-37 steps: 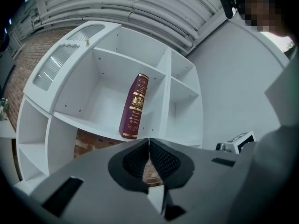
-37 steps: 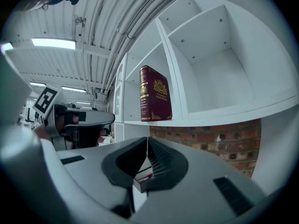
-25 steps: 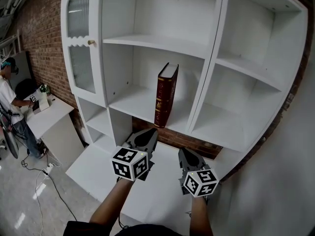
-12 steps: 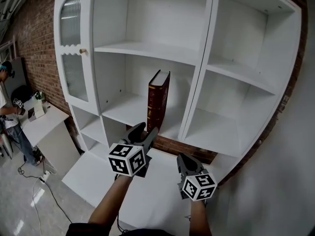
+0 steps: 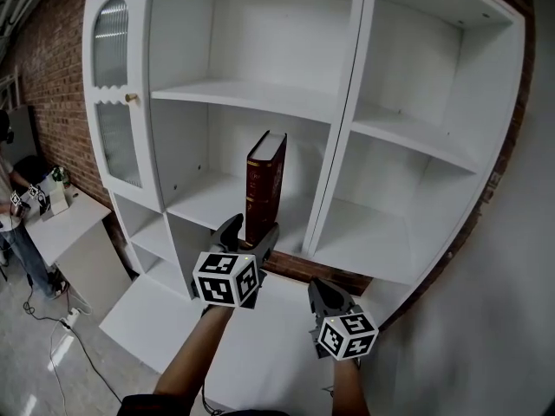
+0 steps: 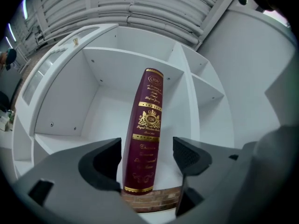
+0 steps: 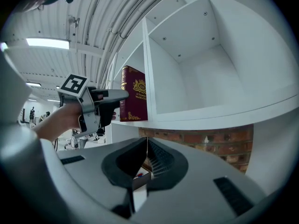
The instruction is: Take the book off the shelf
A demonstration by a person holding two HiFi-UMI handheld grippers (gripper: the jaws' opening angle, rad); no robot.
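Observation:
A dark red book with gold print stands upright, leaning slightly, on the middle board of the white shelf unit. My left gripper is raised just in front of the book's lower end. Its jaws are opening. In the left gripper view the book's spine shows in the gap of the left gripper, with neither pad touching it. My right gripper hangs lower and to the right, shut and empty. The right gripper view shows the right gripper, the book and the left gripper.
The shelf unit has a glass door at its left and bare compartments to the right of an upright divider. A brick wall runs behind. A person stands by a table at far left.
My left gripper has risen toward the book's lower end and its jaws have gone from shut to wide apart. The right gripper has stayed low and shut.

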